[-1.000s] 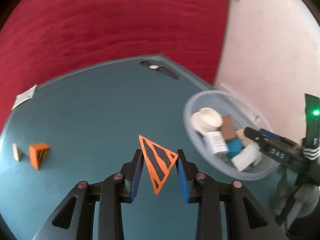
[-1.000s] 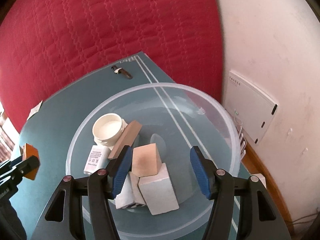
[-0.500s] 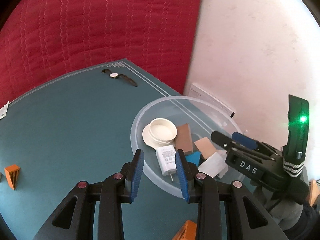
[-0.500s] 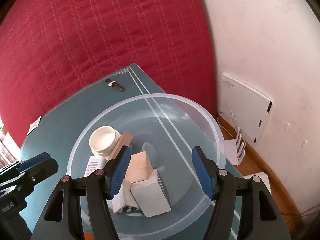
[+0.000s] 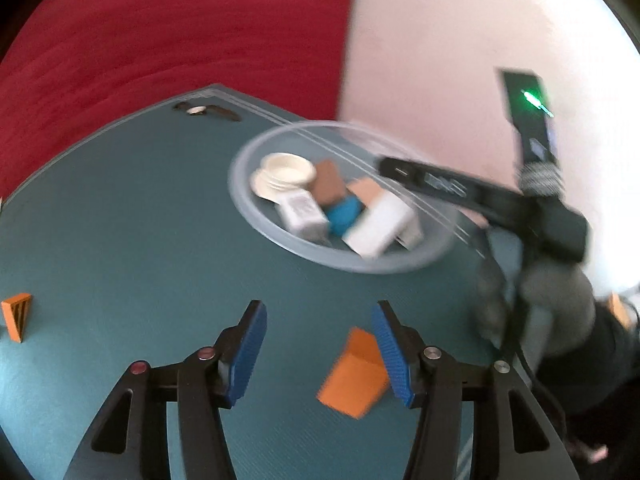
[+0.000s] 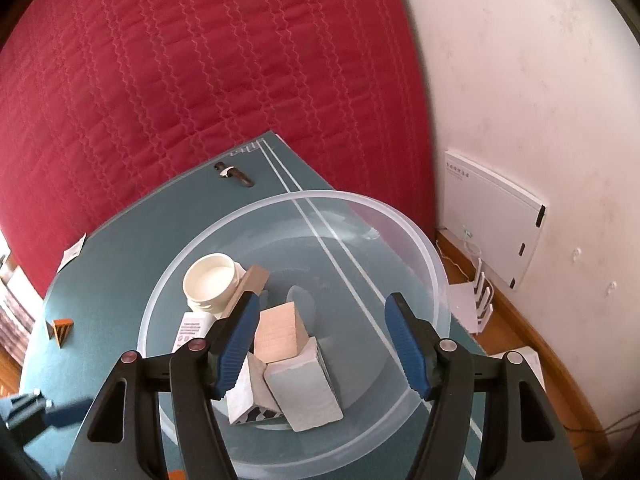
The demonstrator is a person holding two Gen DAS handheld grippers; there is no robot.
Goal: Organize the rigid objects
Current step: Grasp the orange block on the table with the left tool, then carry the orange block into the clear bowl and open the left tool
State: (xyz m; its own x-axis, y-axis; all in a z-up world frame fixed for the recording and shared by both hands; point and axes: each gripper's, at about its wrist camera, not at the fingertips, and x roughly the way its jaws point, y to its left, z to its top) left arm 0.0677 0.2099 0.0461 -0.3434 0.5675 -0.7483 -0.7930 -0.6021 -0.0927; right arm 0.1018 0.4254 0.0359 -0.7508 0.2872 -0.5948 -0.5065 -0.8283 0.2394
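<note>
Orange wedge-shaped block [image 5: 354, 374] lay flat on the teal counter [image 5: 120, 240], beneath and just inside the right-hand finger of the left gripper [image 5: 320, 354], well off centre between the fingers. Long axis ran diagonally, from near-left up toward the far-right finger. Gripped by nothing: fingers [image 5: 246, 350] of the left gripper spread wide apart and empty, above the block rather than around it. Judged the nearer tool by far; a small shift to the right would be needed to centre the block before any closing. Whether the finger touched the block could not be told through the motion blur.

Beyond the fingers and to the right sat the clear round plastic bowl [image 5: 256, 216], holding a white open jar [image 6: 210, 280], a brown wooden slab [image 6: 250, 282], a pale wooden cube [image 6: 278, 332], a grey-white rectangular block [image 6: 304, 388], a white labelled adapter [image 5: 302, 214] and a blue piece [image 5: 344, 216]. Right gripper [image 6: 324, 348] hovered directly over that bowl, fingers likewise apart and holding nothing.

Far left of the left fingers stood a second orange wedge with black stripes [image 5: 16, 316]. At the far counter edge lay a dark wristwatch [image 5: 206, 111].
</note>
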